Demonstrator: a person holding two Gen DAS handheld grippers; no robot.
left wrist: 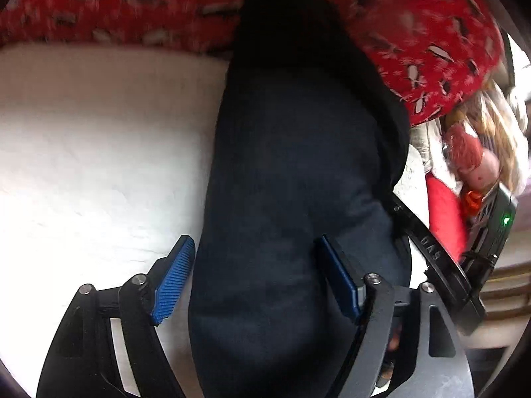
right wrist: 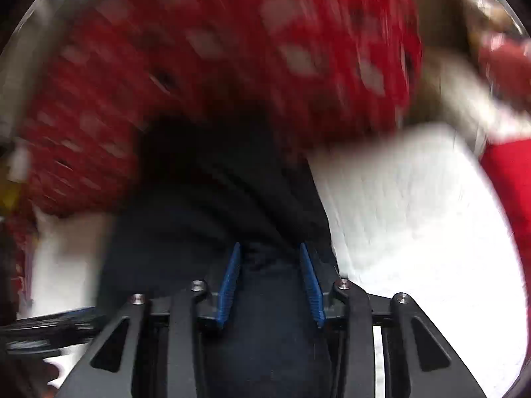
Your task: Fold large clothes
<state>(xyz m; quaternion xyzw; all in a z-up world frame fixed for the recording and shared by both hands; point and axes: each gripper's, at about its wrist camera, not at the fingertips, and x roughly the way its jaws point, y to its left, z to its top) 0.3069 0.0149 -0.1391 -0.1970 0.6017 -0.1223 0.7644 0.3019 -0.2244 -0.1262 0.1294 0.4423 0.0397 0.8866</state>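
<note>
A dark navy garment [left wrist: 288, 172] lies as a long folded strip on the white bed surface [left wrist: 93, 152]. My left gripper [left wrist: 255, 248] is open, its blue pads wide apart, with the strip running between the pads. In the right wrist view the same dark garment [right wrist: 219, 205] runs away from the camera. My right gripper [right wrist: 270, 258] stands with its blue pads partly closed around a bunch of the dark cloth. This view is motion-blurred.
A red blanket with white and black marks [left wrist: 431, 33] lies bunched along the far side, also in the right wrist view [right wrist: 232, 53]. A doll and red items [left wrist: 471, 165] sit at the right, next to the other gripper's black body [left wrist: 464, 252].
</note>
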